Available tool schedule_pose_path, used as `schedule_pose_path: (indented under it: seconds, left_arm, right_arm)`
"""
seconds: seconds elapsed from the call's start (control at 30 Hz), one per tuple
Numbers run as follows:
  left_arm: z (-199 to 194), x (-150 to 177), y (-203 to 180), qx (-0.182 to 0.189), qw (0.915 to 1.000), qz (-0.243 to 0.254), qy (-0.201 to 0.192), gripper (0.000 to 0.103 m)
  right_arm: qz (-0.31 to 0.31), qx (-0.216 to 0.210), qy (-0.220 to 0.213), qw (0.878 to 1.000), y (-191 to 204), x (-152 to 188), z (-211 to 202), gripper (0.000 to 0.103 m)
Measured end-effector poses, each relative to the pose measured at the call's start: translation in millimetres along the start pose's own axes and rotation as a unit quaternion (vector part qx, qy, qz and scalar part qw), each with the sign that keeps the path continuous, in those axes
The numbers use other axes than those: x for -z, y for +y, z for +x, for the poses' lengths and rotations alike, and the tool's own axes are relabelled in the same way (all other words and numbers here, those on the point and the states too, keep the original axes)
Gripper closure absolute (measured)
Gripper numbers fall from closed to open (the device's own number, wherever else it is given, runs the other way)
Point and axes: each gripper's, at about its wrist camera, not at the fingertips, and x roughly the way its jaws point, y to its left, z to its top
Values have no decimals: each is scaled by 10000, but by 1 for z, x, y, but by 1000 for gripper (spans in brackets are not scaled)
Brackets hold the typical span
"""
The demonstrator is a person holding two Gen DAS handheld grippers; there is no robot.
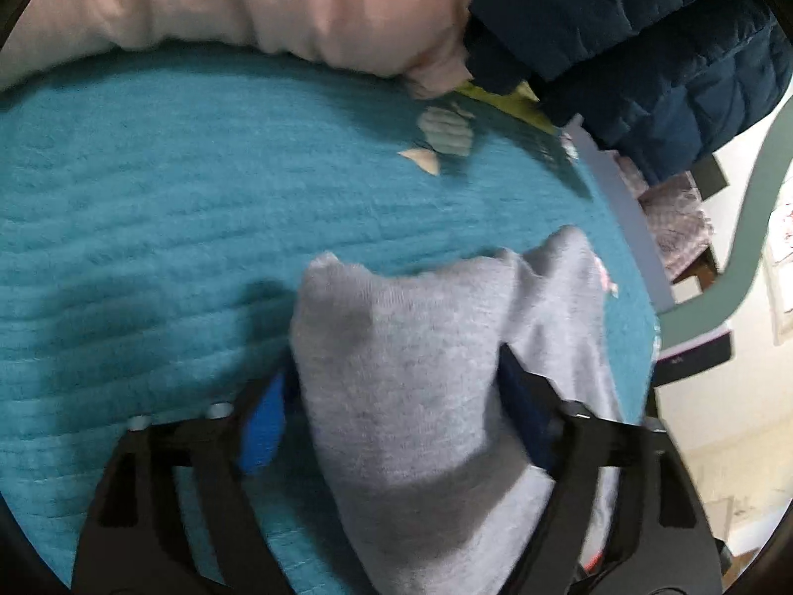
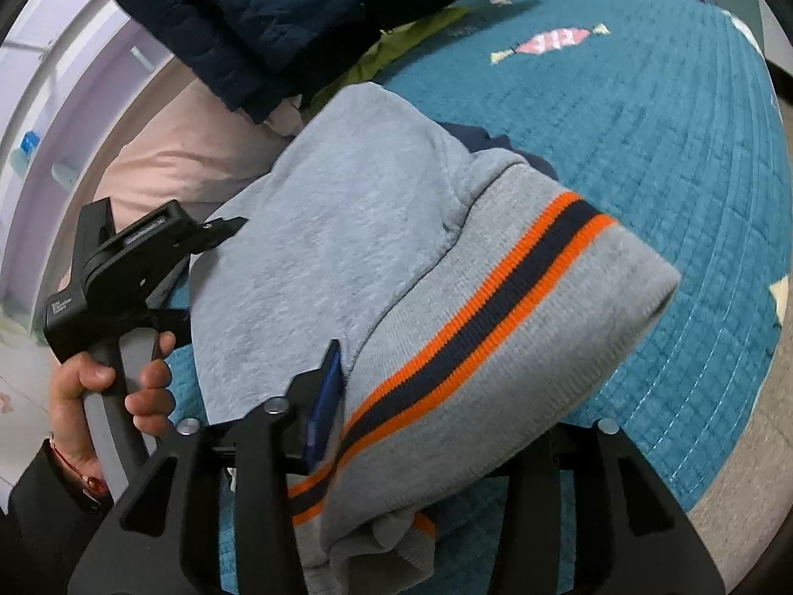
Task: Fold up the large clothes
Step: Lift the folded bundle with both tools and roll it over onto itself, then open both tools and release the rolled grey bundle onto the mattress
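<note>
A grey sweatshirt (image 2: 347, 258) with an orange and navy striped ribbed hem (image 2: 500, 307) is held up over a teal quilted bedspread (image 2: 644, 148). My right gripper (image 2: 421, 396) is shut on the sweatshirt at the hem; its right finger is hidden by the cloth. My left gripper (image 1: 396, 396) is shut on a bunched grey part of the sweatshirt (image 1: 411, 347), with blue pads (image 1: 262, 426) pressing both sides. The left gripper's body and the hand holding it also show in the right wrist view (image 2: 124, 267).
A pink pillow (image 1: 223, 5) lies along the far side of the bedspread (image 1: 148, 198). A dark navy puffer jacket (image 1: 644, 49) and a yellow-green cloth (image 2: 396, 44) lie at the bed's corner. The bed edge (image 1: 629, 208) and a chair (image 1: 679, 228) stand beyond.
</note>
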Motion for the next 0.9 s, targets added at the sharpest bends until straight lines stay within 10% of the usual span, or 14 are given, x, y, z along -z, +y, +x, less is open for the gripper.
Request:
schedule_pose_path:
  seconds: [0.27, 0.47, 0.67, 0.9]
  left_arm:
    - [-75, 6, -2, -109, 9972, 317, -675, 13]
    - [-105, 44, -18, -343, 9910, 987, -840, 13]
    - [-135, 79, -8, -753, 9881, 1102, -769, 13]
    - [-192, 108, 10, -1112, 9846, 909, -998, 12]
  right_arm:
    - [366, 117, -83, 9992, -3, -9, -46, 46]
    - [-1237, 702, -1080, 9839, 51, -22, -100, 44]
    - [-1230, 993, 4, 9874, 39, -21, -34, 85]
    - [-898, 1196, 474, 9876, 16, -15, -9, 87]
